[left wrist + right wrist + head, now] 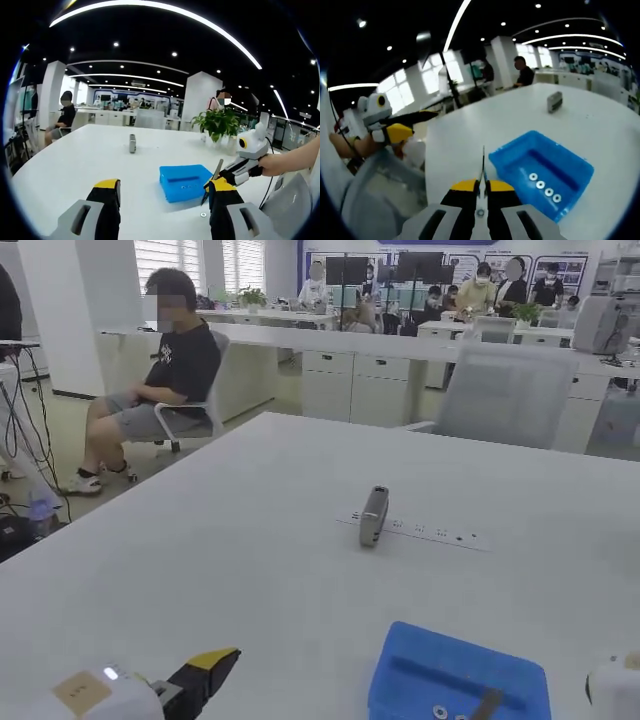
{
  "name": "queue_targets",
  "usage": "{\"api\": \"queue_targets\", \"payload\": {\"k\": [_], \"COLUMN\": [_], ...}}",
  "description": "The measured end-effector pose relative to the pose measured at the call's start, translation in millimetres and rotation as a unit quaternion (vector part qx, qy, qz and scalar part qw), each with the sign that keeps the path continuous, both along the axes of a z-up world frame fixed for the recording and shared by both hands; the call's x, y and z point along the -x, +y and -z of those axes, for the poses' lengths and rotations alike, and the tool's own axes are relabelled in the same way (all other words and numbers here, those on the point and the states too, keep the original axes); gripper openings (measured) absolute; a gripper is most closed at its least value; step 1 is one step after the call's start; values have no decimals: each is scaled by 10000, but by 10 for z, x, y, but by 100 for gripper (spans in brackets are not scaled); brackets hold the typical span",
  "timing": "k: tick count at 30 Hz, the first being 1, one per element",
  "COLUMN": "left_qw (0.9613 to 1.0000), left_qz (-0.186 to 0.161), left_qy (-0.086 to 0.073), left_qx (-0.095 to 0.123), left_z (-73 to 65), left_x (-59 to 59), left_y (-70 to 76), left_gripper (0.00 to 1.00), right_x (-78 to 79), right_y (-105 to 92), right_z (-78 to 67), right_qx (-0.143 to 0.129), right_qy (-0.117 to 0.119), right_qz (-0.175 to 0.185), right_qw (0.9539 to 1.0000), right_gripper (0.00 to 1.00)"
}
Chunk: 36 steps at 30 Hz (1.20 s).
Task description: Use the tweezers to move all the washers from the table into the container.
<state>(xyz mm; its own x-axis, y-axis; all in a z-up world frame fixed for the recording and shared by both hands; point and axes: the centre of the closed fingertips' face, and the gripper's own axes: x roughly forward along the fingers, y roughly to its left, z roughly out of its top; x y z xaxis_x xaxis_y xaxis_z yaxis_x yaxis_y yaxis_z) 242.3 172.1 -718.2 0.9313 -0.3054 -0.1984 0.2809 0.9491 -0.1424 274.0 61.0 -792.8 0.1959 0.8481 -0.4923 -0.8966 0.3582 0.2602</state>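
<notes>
Right gripper view: four silvery ring-shaped washers (540, 184) inside rectangular blue container (560, 160).

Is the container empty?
No, four washers lie in a row on the floor of the blue container.

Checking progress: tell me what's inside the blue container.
Four washers lie in a row on the floor of the blue container. Its near wall covers the floor strip right behind it.
</notes>
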Motion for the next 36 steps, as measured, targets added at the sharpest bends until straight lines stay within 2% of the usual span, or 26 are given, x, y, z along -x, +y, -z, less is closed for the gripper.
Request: {"api": "queue_targets", "payload": {"k": [4,9,22,30,33,36], "left_qw": [10000,10000,10000,10000,10000,10000], "left_qz": [-25,-12,-28,-29,-23,-15], "left_qy": [-6,6,9,18,26,30], "left_qx": [-3,-28,-11,-19,-31,-43], "left_z": [1,8,5,-4,-5,-6], "left_x": [-1,-2,-3,4,7,8], "left_y": [13,9,16,10,4,-3], "left_gripper": [72,72,72,72,72,72], "right_x": [48,93,142,156,188,242], "right_y": [-19,-36,-47,-40,-33,-21], "right_z": [108,208,262,264,264,265], "right_qx": [173,259,382,455,515,623], "right_qy": [52,184,184,13,-127,-378], "right_qz": [-59,-69,-153,-275,-378,-595], "right_qw": [9998,9995,9990,9986,9979,9956], "right_gripper": [3,4,4,4,4,4]}}
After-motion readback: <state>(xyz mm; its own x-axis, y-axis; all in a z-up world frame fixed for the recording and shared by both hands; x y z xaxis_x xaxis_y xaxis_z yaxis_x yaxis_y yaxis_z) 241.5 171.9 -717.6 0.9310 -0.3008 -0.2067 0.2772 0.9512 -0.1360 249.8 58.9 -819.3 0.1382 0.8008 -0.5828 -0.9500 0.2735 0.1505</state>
